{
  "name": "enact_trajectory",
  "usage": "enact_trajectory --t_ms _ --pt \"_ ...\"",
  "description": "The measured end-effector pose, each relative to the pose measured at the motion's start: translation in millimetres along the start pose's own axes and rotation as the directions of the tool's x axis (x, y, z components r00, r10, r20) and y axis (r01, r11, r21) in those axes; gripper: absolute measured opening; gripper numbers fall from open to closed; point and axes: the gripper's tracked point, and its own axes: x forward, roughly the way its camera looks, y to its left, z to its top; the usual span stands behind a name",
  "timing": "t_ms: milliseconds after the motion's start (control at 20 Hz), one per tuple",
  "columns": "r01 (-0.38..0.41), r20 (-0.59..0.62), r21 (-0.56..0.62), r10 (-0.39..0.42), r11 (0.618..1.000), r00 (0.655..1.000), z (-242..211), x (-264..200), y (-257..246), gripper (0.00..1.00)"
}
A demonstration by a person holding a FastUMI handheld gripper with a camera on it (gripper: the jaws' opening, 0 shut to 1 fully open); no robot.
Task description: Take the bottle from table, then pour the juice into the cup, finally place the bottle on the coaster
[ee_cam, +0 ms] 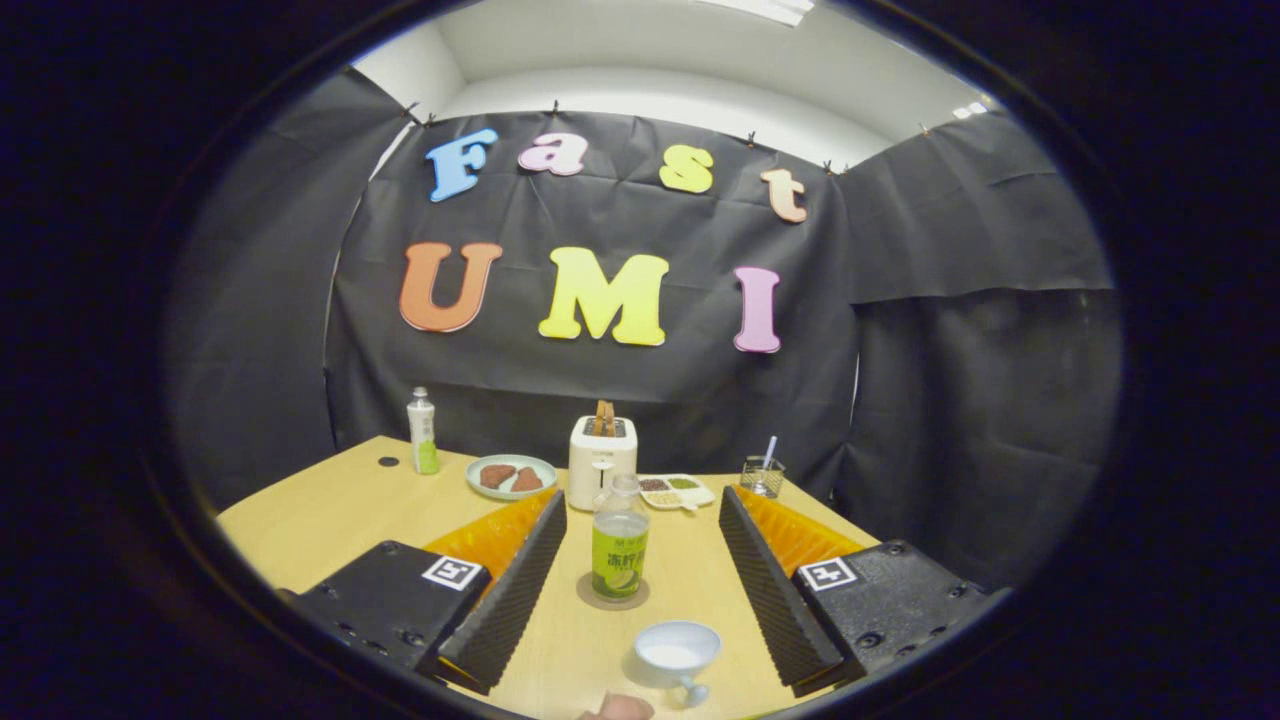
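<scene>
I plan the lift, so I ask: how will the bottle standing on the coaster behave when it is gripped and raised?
The bottle looks tall and narrow, so a side push may tip it. It seems partly full, so fairly light. Its smooth label could slip. The open tongs flank it.

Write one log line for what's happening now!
hand-held gripper: open, empty | bottle: upright on coaster, between fingers | cup: nearer, white inside

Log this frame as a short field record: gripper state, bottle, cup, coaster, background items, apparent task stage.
gripper: jaws open wide, holding nothing
bottle: clear plastic bottle with green label, upright between the fingers
coaster: round brown coaster, under the bottle
cup: small white handled cup, nearer than the bottle, contents unclear
background: white toaster, plate of brown food, second bottle
stage: bottle already on coaster
</scene>
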Motion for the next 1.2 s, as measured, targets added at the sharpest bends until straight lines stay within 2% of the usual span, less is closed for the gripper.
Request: enact_trajectory --t_ms 350,650,800,900,1200 --pt "-0.066 0.010 0.044 0.065 0.997 0.998 -11.7 -55.3 8.0 1.00" --pt "-0.034 0.107 -0.007 0.034 0.999 0.994 2.6 -104.2 18.1 1.00" --pt "-0.008 0.089 0.019 0.007 1.000 0.996 3.9 -120.7 12.2 1.00" --pt "0.039 0.066 0.010 -0.039 0.999 0.997 -0.8 -128.2 3.4 1.00" --pt "0.023 0.088 0.046 -0.027 0.999 0.996 6.2 -150.3 0.8 1.00"
